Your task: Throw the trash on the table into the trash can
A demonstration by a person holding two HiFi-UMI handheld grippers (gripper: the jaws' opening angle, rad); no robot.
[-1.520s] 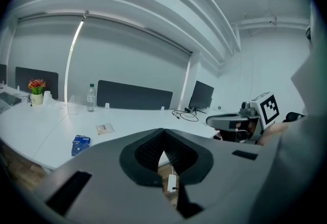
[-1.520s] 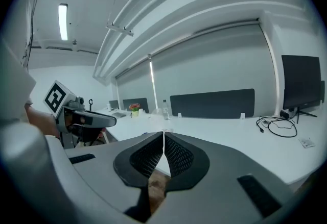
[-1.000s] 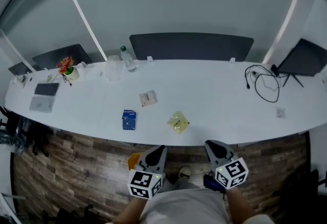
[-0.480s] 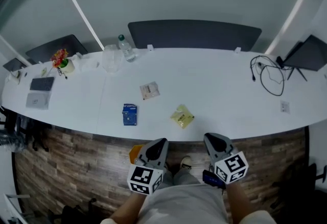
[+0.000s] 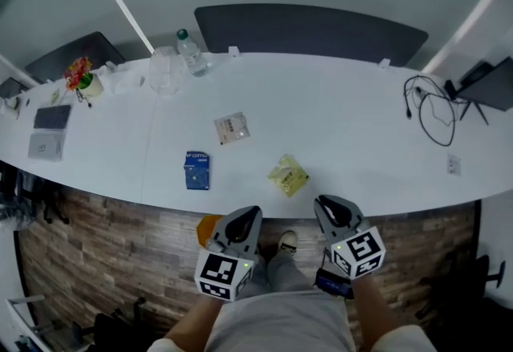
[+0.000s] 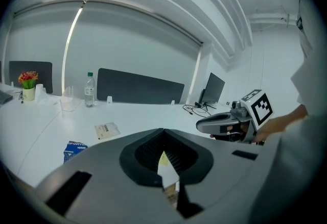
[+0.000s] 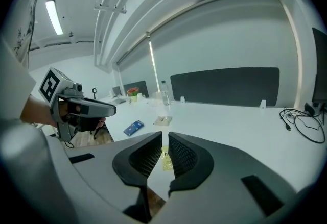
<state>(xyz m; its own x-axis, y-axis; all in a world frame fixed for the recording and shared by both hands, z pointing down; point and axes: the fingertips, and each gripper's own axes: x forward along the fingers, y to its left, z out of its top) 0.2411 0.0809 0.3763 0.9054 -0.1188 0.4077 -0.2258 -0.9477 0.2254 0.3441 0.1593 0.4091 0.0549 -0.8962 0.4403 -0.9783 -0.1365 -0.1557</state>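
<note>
My left gripper (image 6: 163,132) has its jaws together, tips touching, with nothing gripped. My right gripper (image 7: 164,139) leaves only a thin slit between its pads, and nothing sits in it; through that slit I see the yellow packet (image 7: 167,160) lying further off on the table. Both grippers hang side by side short of the table's (image 5: 353,126) near edge, above the wooden floor (image 5: 120,262), touching none of the trash.

The yellow packet lies close to that near edge, ahead and between my two grippers. The blue packet (image 5: 196,169) lies to its left, well apart from it, and the white packet (image 5: 232,127) sits further in, beyond the blue one. At the far left of the table stand a water bottle (image 5: 191,53), a clear cup (image 5: 166,74) and a small flower pot (image 5: 82,78). At the far right lies a loop of black cable (image 5: 433,106).
</note>
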